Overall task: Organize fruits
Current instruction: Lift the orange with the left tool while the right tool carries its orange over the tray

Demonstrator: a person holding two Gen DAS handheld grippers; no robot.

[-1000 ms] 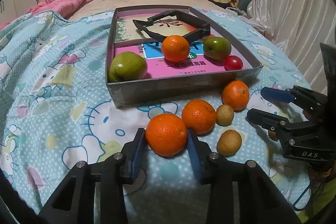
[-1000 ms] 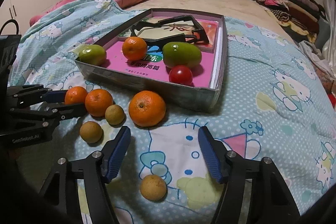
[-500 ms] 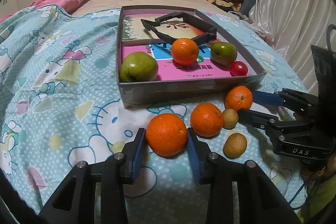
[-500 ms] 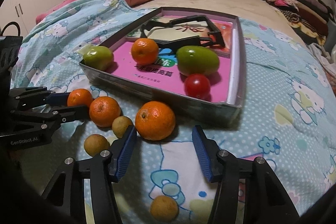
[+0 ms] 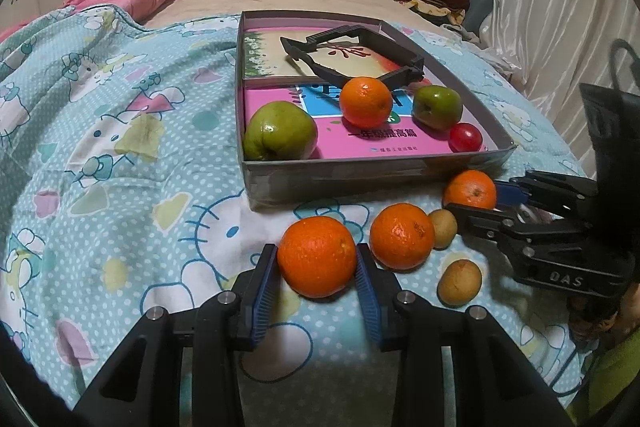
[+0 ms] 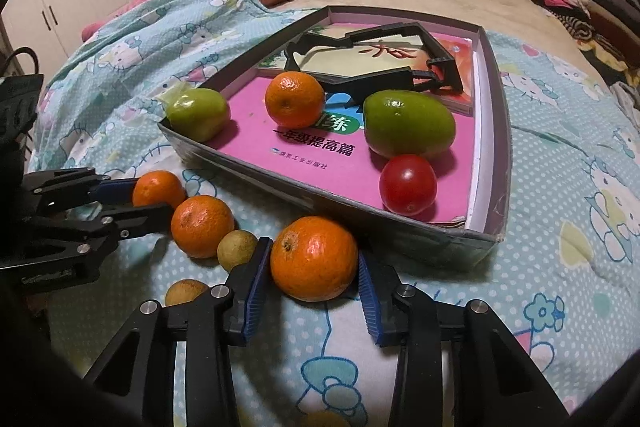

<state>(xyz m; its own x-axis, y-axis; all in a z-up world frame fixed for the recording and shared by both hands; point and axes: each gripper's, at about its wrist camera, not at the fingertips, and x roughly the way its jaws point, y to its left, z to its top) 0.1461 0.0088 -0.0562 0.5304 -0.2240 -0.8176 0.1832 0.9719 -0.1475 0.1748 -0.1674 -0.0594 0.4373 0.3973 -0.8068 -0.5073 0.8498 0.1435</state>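
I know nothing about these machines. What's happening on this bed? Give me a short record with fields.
Surface: cartoon-print quilt
Container: grey box
Inside box: big green fruit, boxed orange, smaller green fruit, red fruit
Left gripper: fingers pressed on outer orange
Right gripper: fingers closing, touching both sides of orange beside the box
Untouched: middle orange, two brown fruits
Progress: both gripped oranges sit on the quilt
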